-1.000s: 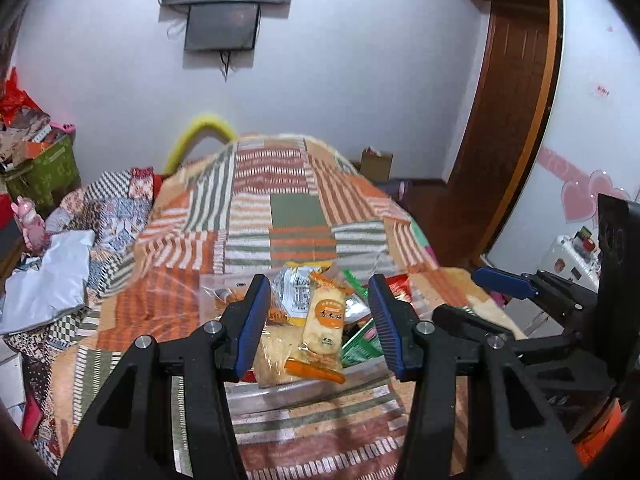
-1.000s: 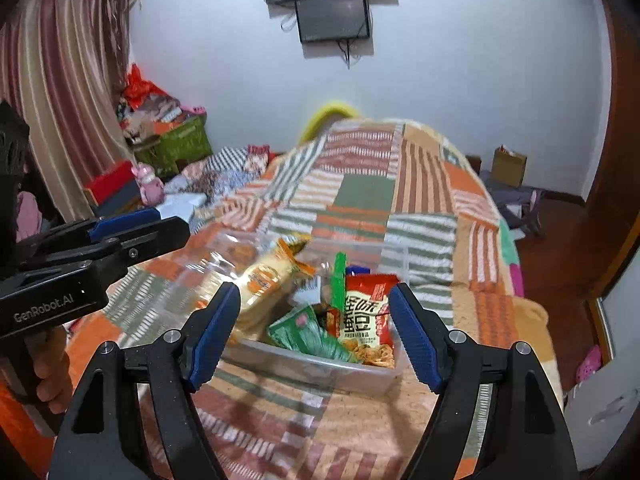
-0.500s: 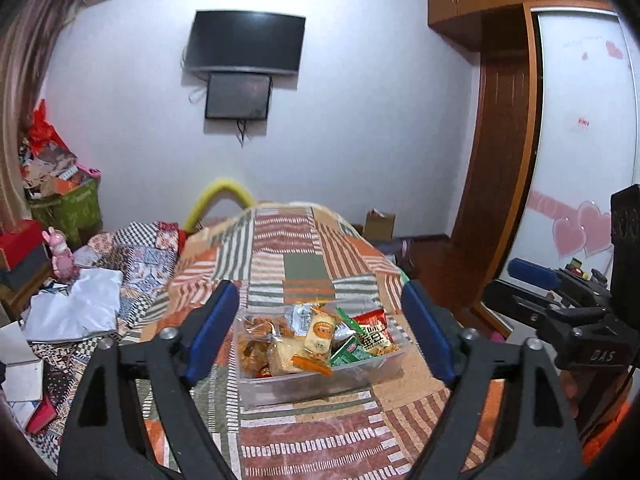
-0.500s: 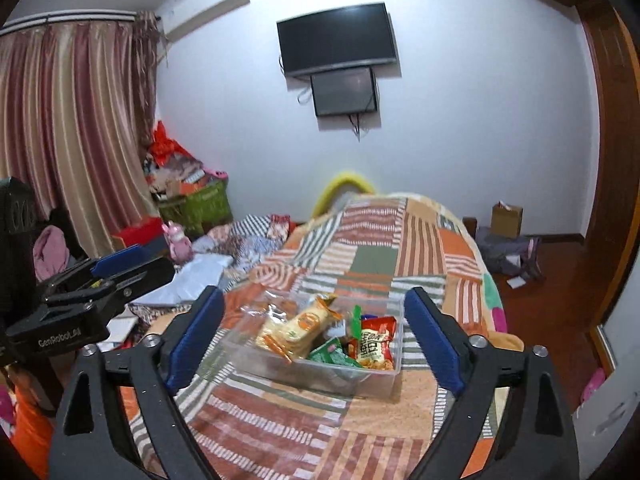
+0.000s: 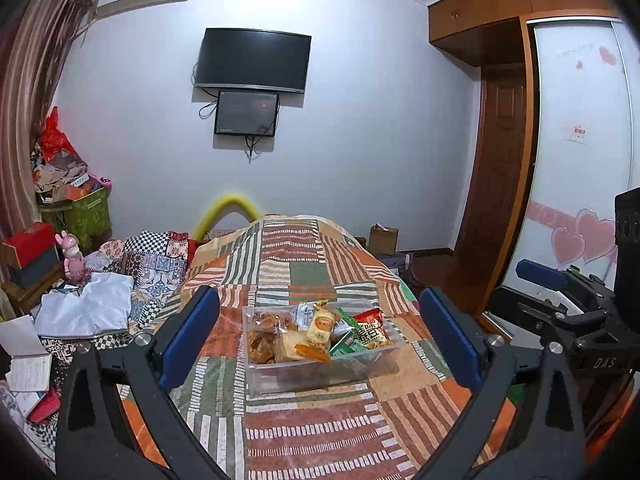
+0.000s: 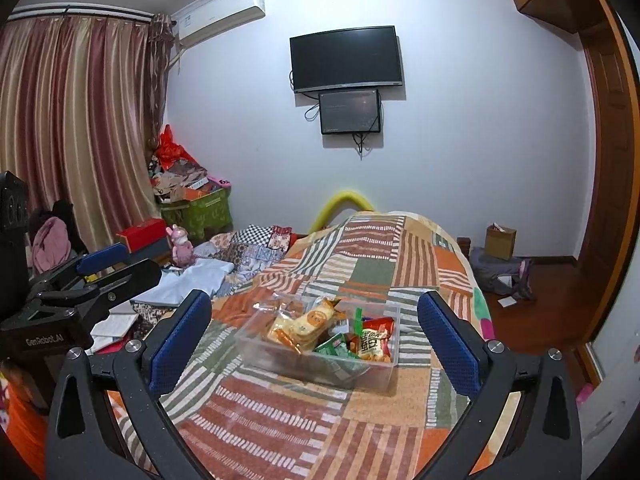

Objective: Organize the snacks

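A clear plastic box [image 5: 320, 374] sits on the patchwork bed cover, filled with several snack packets: yellow-orange biscuit packs [image 5: 322, 326], a red packet [image 5: 370, 332] and a green one [image 5: 346, 344]. The box also shows in the right wrist view [image 6: 316, 364] with the same packets [image 6: 304, 324]. My left gripper [image 5: 320, 336] is open and empty, held back from the box and above the bed. My right gripper [image 6: 316, 332] is open and empty too, likewise back from the box. Each gripper shows at the edge of the other's view.
The bed cover [image 5: 320, 432] stretches ahead to the wall with a TV [image 5: 252, 60]. Clothes, a pink toy [image 5: 72, 256] and boxes lie at the left. A wardrobe and door [image 5: 500, 200] stand at the right.
Both grippers have drawn back and up from the box and opened wider; the box now looks smaller and farther. The snacks stay in the box.
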Available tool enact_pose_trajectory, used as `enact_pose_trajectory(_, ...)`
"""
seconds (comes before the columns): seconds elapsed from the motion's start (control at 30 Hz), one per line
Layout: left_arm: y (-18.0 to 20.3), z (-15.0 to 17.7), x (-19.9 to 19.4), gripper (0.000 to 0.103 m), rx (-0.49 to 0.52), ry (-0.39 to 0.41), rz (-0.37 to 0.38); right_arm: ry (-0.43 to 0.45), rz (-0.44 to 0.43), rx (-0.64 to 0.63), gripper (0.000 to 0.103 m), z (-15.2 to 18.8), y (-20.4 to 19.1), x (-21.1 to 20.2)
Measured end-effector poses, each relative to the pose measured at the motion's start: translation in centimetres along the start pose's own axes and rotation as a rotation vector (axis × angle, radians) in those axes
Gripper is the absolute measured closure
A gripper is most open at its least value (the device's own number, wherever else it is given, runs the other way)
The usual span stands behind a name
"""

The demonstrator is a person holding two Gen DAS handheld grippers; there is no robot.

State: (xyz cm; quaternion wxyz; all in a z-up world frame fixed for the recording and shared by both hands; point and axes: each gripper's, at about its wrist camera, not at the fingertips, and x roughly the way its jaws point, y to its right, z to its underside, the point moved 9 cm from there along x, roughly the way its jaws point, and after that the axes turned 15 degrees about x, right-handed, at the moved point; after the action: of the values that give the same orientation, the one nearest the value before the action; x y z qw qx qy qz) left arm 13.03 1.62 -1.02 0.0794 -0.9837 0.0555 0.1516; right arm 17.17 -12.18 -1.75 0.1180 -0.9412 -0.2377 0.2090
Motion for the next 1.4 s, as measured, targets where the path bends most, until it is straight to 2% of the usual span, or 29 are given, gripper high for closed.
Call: enact_pose_trajectory(1.4, 0.7, 1.2, 0.5, 0.002, -0.001, -0.028, 0.026, -0.017, -0.008, 0.038, 0.0, 0.8, 0.6, -0.2)
